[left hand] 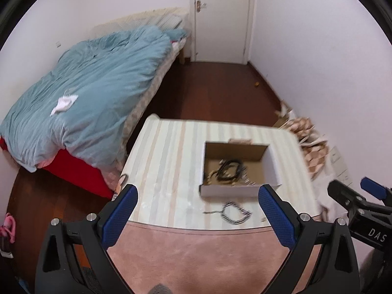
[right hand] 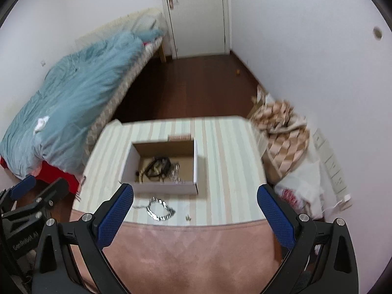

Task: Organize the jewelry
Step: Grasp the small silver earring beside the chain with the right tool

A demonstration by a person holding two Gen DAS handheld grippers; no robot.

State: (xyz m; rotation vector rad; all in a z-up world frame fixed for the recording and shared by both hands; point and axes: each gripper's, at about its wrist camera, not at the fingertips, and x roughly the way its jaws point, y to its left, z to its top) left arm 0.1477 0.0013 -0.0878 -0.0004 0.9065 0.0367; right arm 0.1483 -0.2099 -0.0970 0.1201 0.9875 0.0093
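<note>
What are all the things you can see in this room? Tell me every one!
Cardboard box: one, white outside, brown inside, open, on the striped table.
Jewelry pile: one tangle, black and silver, inside the box.
Chain necklace: one, silver, on the table in front of the box.
Small piece: one, too small to identify, right of the necklace.
Bed: one, blue duvet, left.
Door: one, white, far wall.
Left tongs: open, empty.
Right tongs: open, empty.
</note>
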